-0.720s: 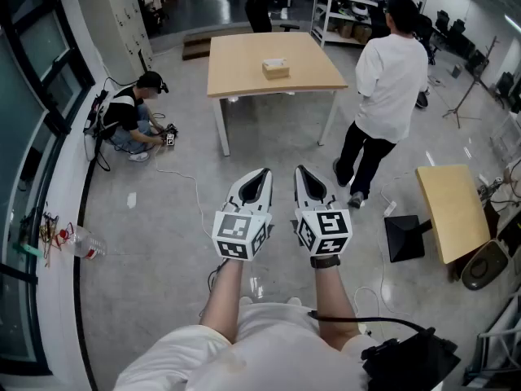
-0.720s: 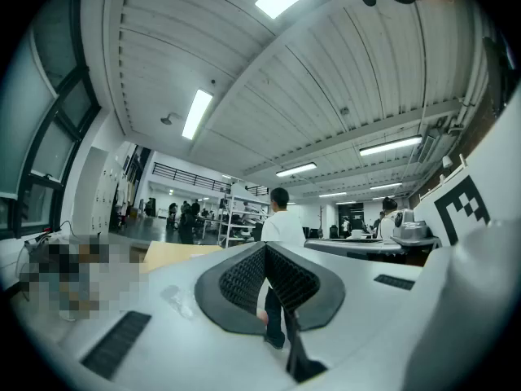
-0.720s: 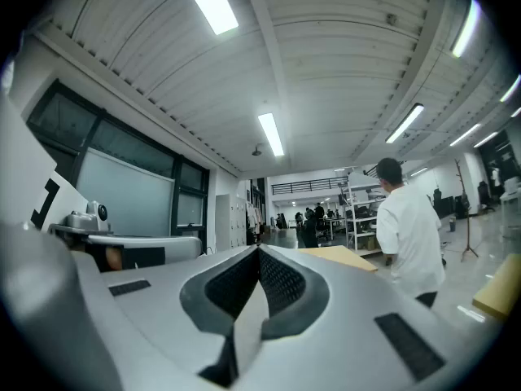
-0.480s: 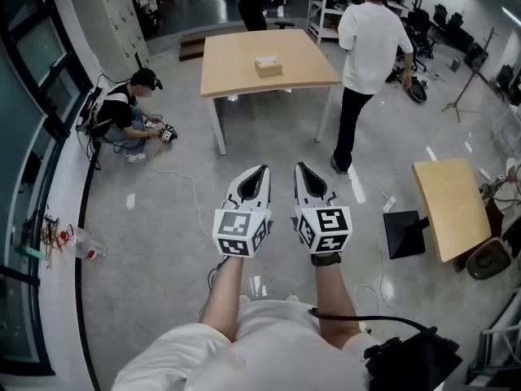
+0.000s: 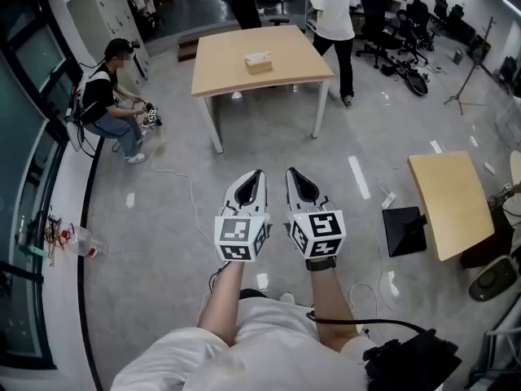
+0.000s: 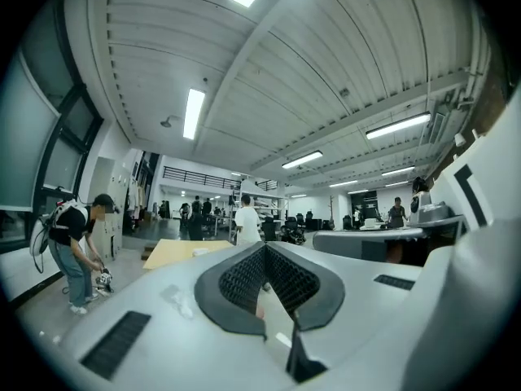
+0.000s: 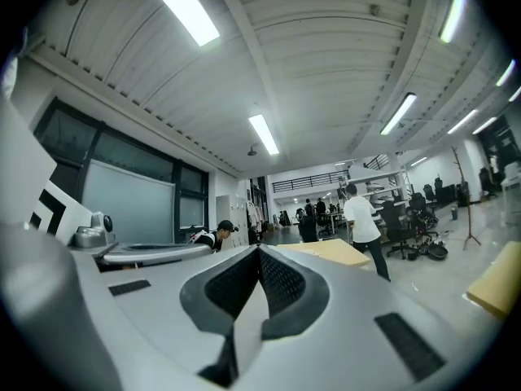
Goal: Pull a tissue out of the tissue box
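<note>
Person in white shirt [image 5: 332,5] walked off past table [image 5: 281,76]; crouching person [image 5: 102,104] now up, bent over.

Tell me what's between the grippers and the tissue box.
Head view: only bare floor, then the table edge; the tissue box sits on the table.

A light wooden table [image 5: 289,65] is seen at twelve o'clock, stood on the grey polished floor [image 5: 269,145]. A tissue box [image 5: 258,62] is set on its top, near the middle, well apart from every edge. A second table [image 5: 450,206], smaller, is placed at three o'clock. A flat black object [image 5: 404,231] is laid on the floor just beside it, and a thin white cable [image 5: 189,190] is trailed across the floor at ten o'clock.
</note>
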